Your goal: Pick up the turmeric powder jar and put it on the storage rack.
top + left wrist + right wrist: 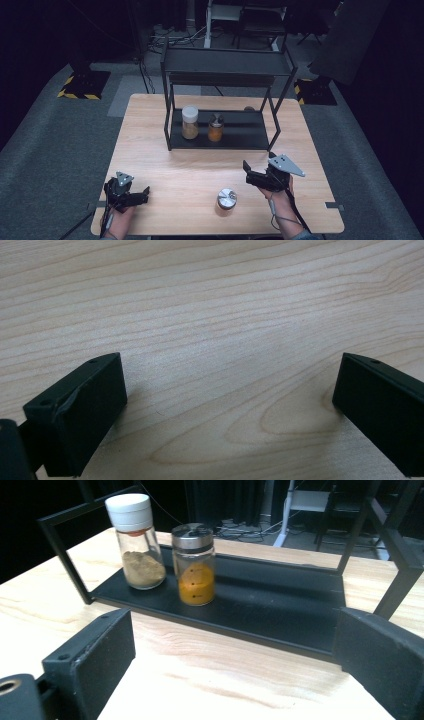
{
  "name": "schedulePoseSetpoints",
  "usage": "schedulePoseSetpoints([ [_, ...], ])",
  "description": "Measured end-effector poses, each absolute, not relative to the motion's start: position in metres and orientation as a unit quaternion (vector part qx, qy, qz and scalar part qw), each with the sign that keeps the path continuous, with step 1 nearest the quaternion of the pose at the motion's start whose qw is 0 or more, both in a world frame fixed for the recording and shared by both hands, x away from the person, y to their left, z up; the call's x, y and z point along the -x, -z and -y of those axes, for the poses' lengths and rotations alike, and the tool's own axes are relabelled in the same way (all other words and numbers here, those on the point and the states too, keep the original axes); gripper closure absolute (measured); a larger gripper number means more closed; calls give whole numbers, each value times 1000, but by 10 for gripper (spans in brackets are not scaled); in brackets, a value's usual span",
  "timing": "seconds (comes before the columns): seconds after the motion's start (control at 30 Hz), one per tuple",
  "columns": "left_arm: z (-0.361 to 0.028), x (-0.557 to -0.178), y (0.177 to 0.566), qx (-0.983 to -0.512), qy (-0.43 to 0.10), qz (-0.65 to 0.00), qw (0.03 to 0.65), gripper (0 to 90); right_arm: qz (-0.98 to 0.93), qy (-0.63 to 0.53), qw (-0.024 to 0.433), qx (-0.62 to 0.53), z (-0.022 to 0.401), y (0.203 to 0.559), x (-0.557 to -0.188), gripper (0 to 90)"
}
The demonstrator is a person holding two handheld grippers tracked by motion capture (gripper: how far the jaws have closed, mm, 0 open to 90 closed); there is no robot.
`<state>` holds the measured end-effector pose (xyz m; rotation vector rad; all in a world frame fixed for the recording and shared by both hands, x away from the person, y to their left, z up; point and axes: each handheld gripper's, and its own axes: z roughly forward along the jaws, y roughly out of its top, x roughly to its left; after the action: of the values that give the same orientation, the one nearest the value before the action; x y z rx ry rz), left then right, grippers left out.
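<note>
A black two-shelf rack (235, 135) stands at the table's far middle. On its lower shelf (280, 612) a white-capped jar of brown powder (190, 122) (136, 542) stands left of a silver-capped jar of orange powder (216, 128) (194, 565). A third jar with a silver cap (226, 198) stands on the table near the front edge. My left gripper (145, 196) (227, 390) is open low over bare wood at the front left. My right gripper (247, 173) (235, 655) is open, just right of the front jar, and faces the rack with nothing between its jaws.
The wooden table (150, 150) is bare between the rack and the grippers. The rack's upper shelf (225, 62) overhangs the jars, and its posts (65, 555) frame the lower shelf. Grey carpet and black stands surround the table.
</note>
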<state>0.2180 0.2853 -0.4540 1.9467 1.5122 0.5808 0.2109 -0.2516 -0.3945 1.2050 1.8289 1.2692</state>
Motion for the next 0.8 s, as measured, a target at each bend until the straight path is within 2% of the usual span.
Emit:
schedulePoseSetpoints([
  [0.8,-285,-218,454,-733,-219,-570,300,7,-706,-474,283,-442,253,409,-171,28],
])
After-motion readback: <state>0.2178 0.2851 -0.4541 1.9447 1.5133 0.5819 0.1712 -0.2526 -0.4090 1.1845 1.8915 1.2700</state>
